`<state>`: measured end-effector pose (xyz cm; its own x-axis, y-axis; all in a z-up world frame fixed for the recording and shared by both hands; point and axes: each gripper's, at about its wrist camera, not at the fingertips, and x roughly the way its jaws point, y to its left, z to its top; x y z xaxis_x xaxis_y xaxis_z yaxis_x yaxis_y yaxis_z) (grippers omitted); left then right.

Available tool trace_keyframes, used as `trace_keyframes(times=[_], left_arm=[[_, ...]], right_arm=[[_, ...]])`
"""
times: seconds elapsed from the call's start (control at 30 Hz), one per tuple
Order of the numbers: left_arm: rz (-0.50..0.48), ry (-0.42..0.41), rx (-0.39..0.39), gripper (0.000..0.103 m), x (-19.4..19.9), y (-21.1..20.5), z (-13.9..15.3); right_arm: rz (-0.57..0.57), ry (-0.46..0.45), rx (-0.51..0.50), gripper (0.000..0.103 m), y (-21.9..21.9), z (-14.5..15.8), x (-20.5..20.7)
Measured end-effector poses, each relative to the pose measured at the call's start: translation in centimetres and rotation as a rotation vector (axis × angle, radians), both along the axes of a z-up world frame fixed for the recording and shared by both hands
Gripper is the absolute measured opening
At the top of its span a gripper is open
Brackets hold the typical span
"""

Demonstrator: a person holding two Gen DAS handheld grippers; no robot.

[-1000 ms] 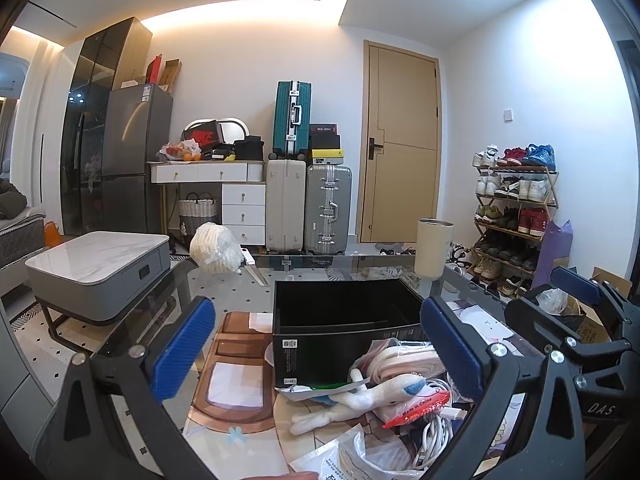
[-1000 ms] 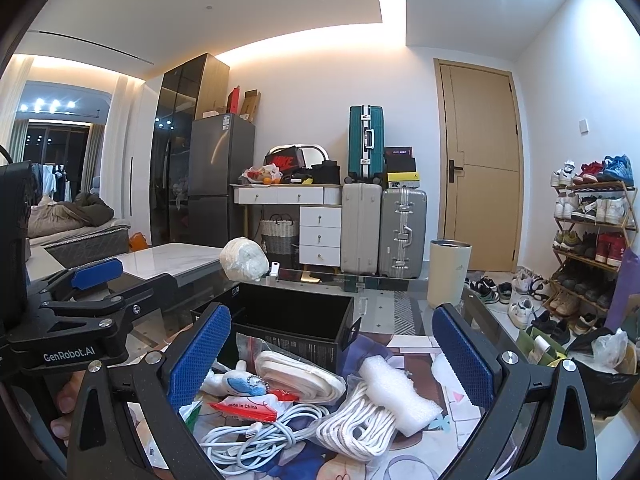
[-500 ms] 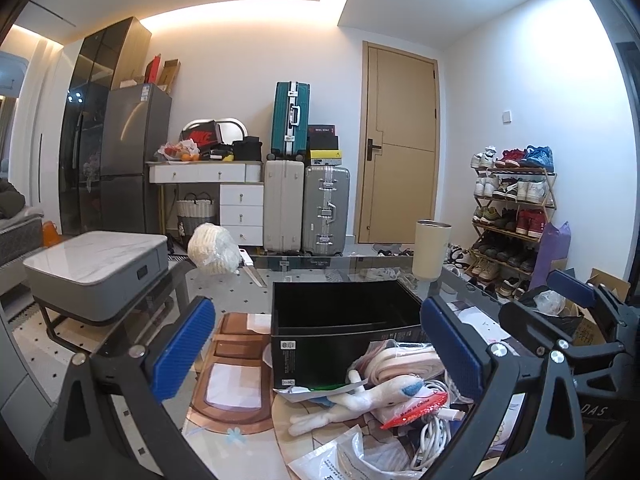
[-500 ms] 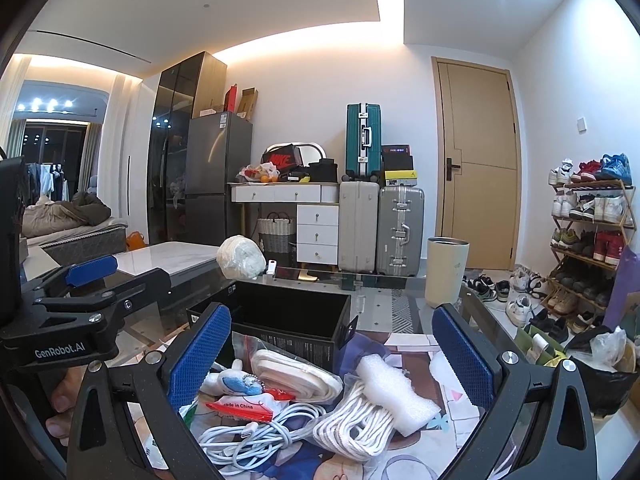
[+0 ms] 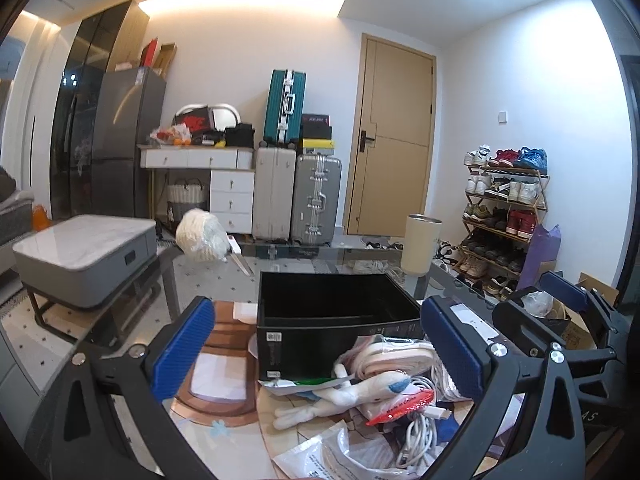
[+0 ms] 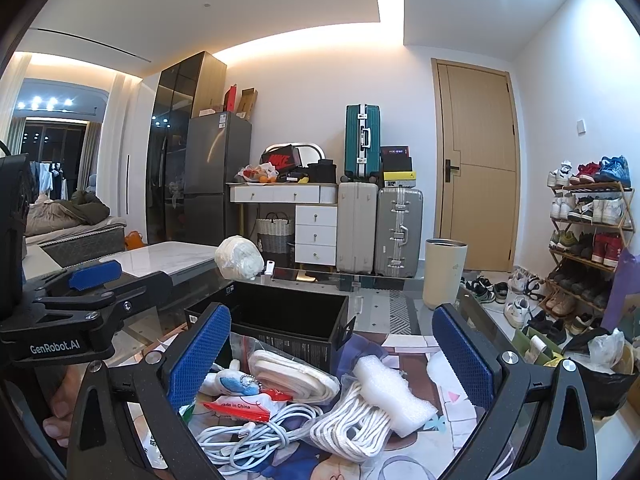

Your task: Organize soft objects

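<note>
A pile of soft items lies on the glass table in front of an empty black box (image 5: 332, 312), which also shows in the right wrist view (image 6: 288, 316). The pile holds a white plush toy (image 5: 340, 396), a folded pale strap (image 6: 292, 376), a white rope bundle (image 6: 352, 424), a white foam piece (image 6: 392, 396), a white cable (image 6: 248, 436) and a red packet (image 6: 240, 408). My left gripper (image 5: 316, 352) is open and empty above the pile's left side. My right gripper (image 6: 332, 352) is open and empty above the pile.
A cream cylinder (image 6: 444, 274) stands on the table's far right. A bagged white bundle (image 6: 240, 258) sits at the far left. A plastic bag (image 5: 344, 456) lies near me. Suitcases, a shoe rack and a low marble table stand beyond.
Both grippers have drifted very slightly; the view has barely shifted. Nothing was grasped or moved.
</note>
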<state>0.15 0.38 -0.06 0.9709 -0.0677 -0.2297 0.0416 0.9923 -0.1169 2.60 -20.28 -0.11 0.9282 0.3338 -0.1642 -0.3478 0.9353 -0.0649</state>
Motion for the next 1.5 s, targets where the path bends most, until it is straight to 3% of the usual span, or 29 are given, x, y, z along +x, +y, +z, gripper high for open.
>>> trace_keyframes(times=[0.2, 0.43, 0.7, 0.8, 0.97, 1.1, 1.27, 1.4, 1.5], left_arm=[[0.006, 0.046, -0.006, 0.103, 0.7, -0.5, -0.3], [0.014, 0.024, 0.002, 0.103, 0.2, -0.5, 0.4], [0.103, 0.058, -0.03, 0.103, 0.3, 0.5, 1.9], [0.183, 0.028, -0.023, 0.103, -0.4, 0.9, 2.5], [0.207, -0.006, -0.034, 0.103, -0.7, 1.3, 2.6], [0.247, -0.001, 0.002, 0.103, -0.8, 1.4, 2.4], [0.181, 0.019, 0.057, 0.103, -0.7, 0.7, 2.7], [0.138, 0.007, 0.046, 0.103, -1.2, 0.6, 2.9], [0.17, 0.039, 0.051, 0.103, -0.7, 0.5, 2.8]], right_arm=[[-0.001, -0.012, -0.015, 0.103, 0.2, 0.2, -0.3], [-0.003, -0.01, -0.005, 0.103, 0.3, 0.5, -0.5], [-0.03, -0.01, 0.041, 0.103, 0.0, 1.6, -0.5], [-0.046, -0.003, 0.063, 0.103, -0.4, 2.3, -0.7], [-0.053, -0.022, 0.085, 0.103, -1.1, 3.3, -1.6], [-0.047, -0.009, 0.071, 0.103, -1.2, 3.3, -1.7], [-0.025, 0.006, 0.053, 0.103, -1.0, 3.2, -1.7], [-0.013, 0.007, 0.033, 0.103, -0.5, 3.0, -1.7], [-0.007, 0.017, 0.03, 0.103, -0.2, 3.0, -1.6]])
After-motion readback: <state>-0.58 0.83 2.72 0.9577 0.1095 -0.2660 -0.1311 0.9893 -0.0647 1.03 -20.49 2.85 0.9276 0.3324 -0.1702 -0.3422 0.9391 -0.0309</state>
